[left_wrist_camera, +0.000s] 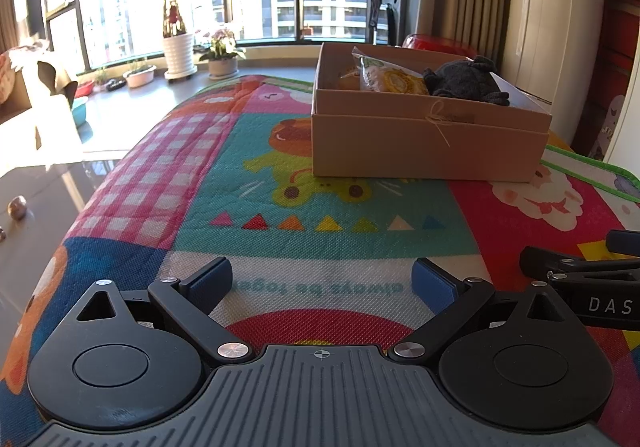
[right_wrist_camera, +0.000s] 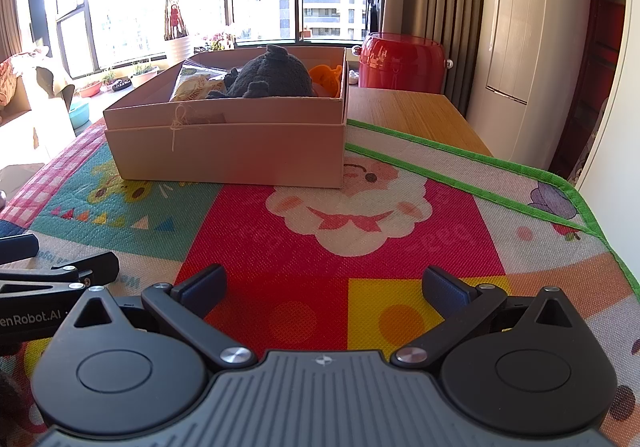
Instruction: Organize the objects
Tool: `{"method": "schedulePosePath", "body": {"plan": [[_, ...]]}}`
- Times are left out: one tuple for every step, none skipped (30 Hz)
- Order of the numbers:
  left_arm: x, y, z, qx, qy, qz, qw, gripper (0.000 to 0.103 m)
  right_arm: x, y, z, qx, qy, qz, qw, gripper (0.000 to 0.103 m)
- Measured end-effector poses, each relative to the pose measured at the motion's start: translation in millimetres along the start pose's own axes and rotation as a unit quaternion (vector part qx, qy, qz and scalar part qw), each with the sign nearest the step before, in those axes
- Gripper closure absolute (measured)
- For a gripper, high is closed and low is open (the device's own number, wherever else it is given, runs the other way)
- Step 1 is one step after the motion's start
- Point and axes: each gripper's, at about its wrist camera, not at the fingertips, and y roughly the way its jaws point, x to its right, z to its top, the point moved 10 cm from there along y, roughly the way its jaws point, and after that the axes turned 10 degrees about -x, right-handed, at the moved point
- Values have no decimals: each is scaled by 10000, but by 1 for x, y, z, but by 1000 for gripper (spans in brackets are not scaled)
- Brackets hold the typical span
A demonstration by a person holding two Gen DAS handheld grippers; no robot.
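Note:
A tan cardboard box (left_wrist_camera: pixel 424 143) stands on the colourful play mat (left_wrist_camera: pixel 320 239), ahead and to the right of my left gripper (left_wrist_camera: pixel 324 279). It holds a dark grey plush toy (left_wrist_camera: pixel 464 81), a yellow snack packet (left_wrist_camera: pixel 390 79) and an orange item behind them. In the right wrist view the box (right_wrist_camera: pixel 228 151) stands ahead to the left, with the plush (right_wrist_camera: pixel 272 77), packet (right_wrist_camera: pixel 194 85) and orange item (right_wrist_camera: pixel 330 79) inside. My right gripper (right_wrist_camera: pixel 324 287) is open and empty over the mat (right_wrist_camera: pixel 360 247). My left gripper is open and empty too.
The right gripper's fingers (left_wrist_camera: pixel 576 271) show at the right edge of the left view; the left gripper (right_wrist_camera: pixel 60 279) shows at the left of the right view. A red stool (right_wrist_camera: pixel 402 61) stands behind a wooden table surface (right_wrist_camera: pixel 416 119). Potted plants (left_wrist_camera: pixel 178 47) line the window.

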Motion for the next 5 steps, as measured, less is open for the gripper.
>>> {"method": "schedulePosePath", "body": {"plan": [[0,0,0,0,0,0,10000,3,0,0,0,0,0,1,10000,0],[0,0,0,1,-4,-4,10000,3,0,0,0,0,1,1,10000,0],[0,0,0,3,-9,-6,10000,3,0,0,0,0,0,1,10000,0],[0,0,0,5,-6,-1,10000,3,0,0,0,0,0,1,10000,0],[0,0,0,5,-3,3,10000,3,0,0,0,-1,1,2,10000,0]]}}
